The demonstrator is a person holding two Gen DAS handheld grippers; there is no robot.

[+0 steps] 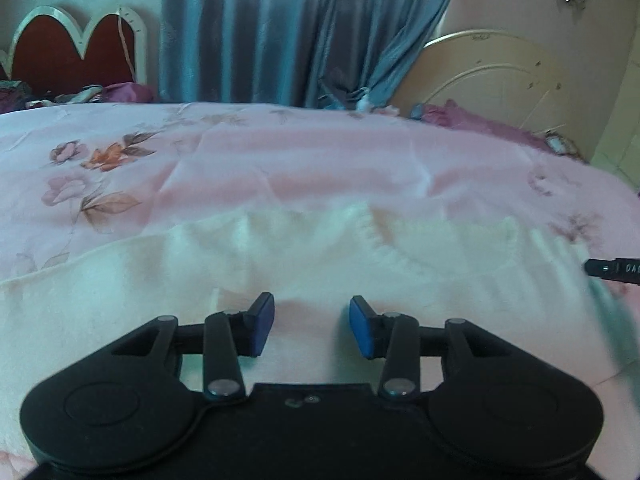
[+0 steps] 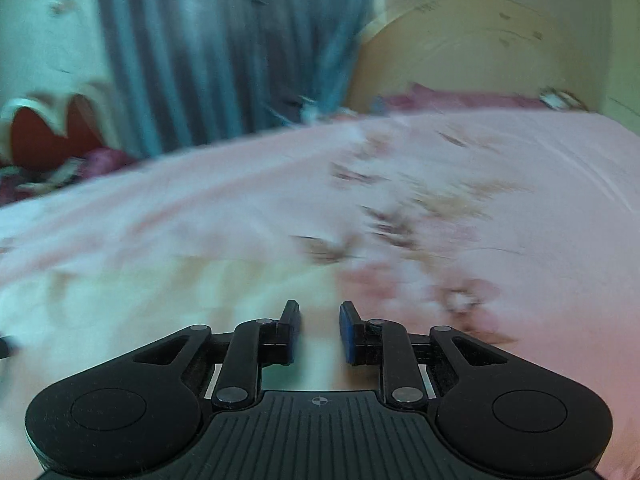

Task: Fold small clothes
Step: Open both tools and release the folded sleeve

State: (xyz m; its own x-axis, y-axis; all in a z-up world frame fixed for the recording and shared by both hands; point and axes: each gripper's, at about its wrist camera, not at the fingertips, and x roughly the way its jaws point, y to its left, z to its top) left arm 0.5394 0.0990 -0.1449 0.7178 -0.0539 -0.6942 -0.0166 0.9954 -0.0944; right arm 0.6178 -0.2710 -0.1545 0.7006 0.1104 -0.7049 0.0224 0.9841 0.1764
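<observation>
A small white garment (image 1: 304, 256) lies spread on the pink floral bedspread (image 1: 280, 160), its ribbed hem toward the right. My left gripper (image 1: 312, 326) is open and empty, low over the garment's near part. My right gripper (image 2: 320, 330) is open and empty above the garment's right end (image 2: 160, 304); this view is motion-blurred. The tip of the right gripper (image 1: 612, 270) shows at the right edge of the left wrist view.
A red heart-shaped headboard (image 1: 76, 52) stands at the far left, a blue curtain (image 1: 288, 32) behind the bed, a cream headboard (image 1: 492, 80) at the far right. Purple bedding (image 1: 472, 120) lies along the bed's far edge. The bedspread also fills the right wrist view (image 2: 500, 184).
</observation>
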